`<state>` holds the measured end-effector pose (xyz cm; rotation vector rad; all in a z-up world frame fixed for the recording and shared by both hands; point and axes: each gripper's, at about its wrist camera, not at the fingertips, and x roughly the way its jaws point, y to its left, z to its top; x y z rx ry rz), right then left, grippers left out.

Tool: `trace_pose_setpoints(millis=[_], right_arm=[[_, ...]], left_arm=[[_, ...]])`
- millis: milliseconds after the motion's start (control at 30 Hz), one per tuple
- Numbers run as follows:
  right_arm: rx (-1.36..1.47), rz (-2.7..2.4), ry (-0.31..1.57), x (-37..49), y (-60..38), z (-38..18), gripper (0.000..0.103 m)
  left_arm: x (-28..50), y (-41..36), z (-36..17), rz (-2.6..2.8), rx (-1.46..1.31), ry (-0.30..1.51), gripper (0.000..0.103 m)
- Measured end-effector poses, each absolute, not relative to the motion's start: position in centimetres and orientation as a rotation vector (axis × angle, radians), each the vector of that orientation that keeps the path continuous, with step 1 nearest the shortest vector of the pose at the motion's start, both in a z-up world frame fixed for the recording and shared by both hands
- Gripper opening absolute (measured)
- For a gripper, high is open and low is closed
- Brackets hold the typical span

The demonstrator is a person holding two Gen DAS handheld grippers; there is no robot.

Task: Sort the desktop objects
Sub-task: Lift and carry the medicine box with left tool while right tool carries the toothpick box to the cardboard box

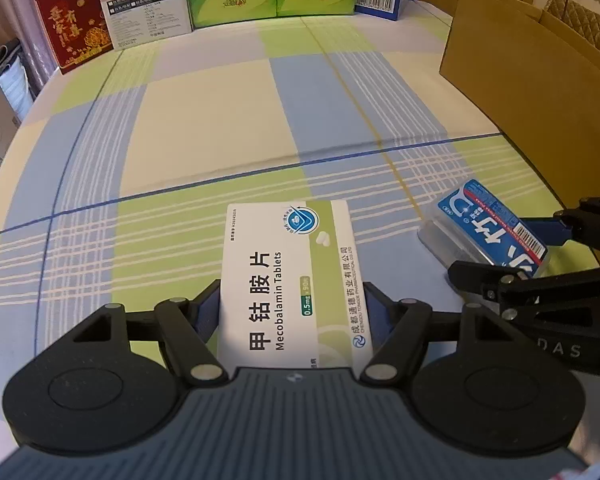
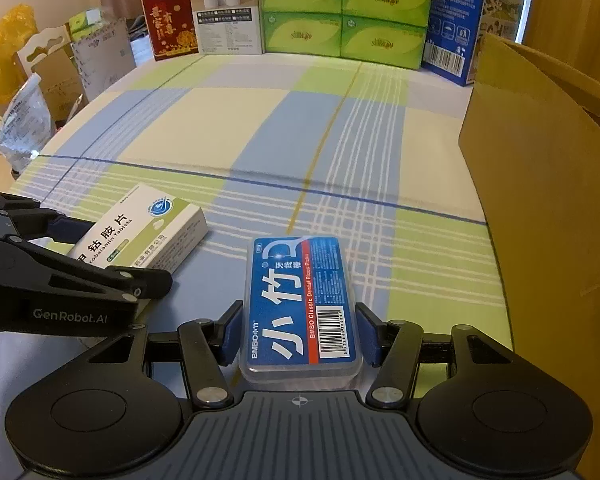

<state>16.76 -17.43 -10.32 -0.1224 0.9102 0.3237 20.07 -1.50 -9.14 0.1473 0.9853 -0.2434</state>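
A white and green medicine box [image 1: 290, 280] marked Mecobalamin Tablets lies lengthwise between the fingers of my left gripper [image 1: 292, 314]. Both blue pads press its long sides, so that gripper is shut on it. A blue dental floss box [image 2: 300, 304] with a clear plastic case sits between the fingers of my right gripper [image 2: 300, 334], whose pads touch both sides. Both boxes appear to rest on the plaid tablecloth [image 2: 236, 128]. The two grippers are side by side: the right gripper [image 1: 516, 252] with the floss box [image 1: 488, 228] shows at the right, and the left gripper [image 2: 112, 248] with the medicine box [image 2: 148, 232] at the left.
A tall brown cardboard box [image 2: 540, 180] [image 1: 520, 80] stands along the table's right side. Across the back stand green tissue boxes [image 2: 340, 12] flanked by a red box [image 2: 168, 20], a white box [image 2: 228, 12] and a blue box [image 2: 452, 20]. Bags and cartons [image 2: 40, 80] sit beyond the left edge.
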Motion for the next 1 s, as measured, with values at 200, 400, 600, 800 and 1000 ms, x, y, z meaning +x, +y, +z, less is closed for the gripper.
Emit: trace_pose_setpoints(millis=[200, 400, 600, 800, 1000], right_arm=[[-0.114, 0.311, 0.889, 16.6, -17.7, -9.7, 0.054], [-0.111, 0.307, 0.867, 15.8, -18.2, -8.9, 0.054], [-0.119, 0.299, 0.833, 13.6, -18.8, -7.8, 0.054], [-0.066, 0.256, 0.833, 9.6, -20.4, -6.9, 0.054], [-0.053, 0.237, 0.822, 6.5, -22.0, -5.2, 0.054]], left_arm=[[20.0, -1.3, -7.9, -0.234, 0.116, 0.965, 0.067], [18.9, -1.5, -7.0, -0.244, 0.087, 0.951, 0.067], [16.6, -1.4, -5.7, -0.253, 0.048, 0.943, 0.067], [13.9, -1.4, -4.4, -0.234, 0.039, 0.917, 0.067], [10.1, -2.2, -2.0, -0.200, 0.016, 0.866, 0.067]])
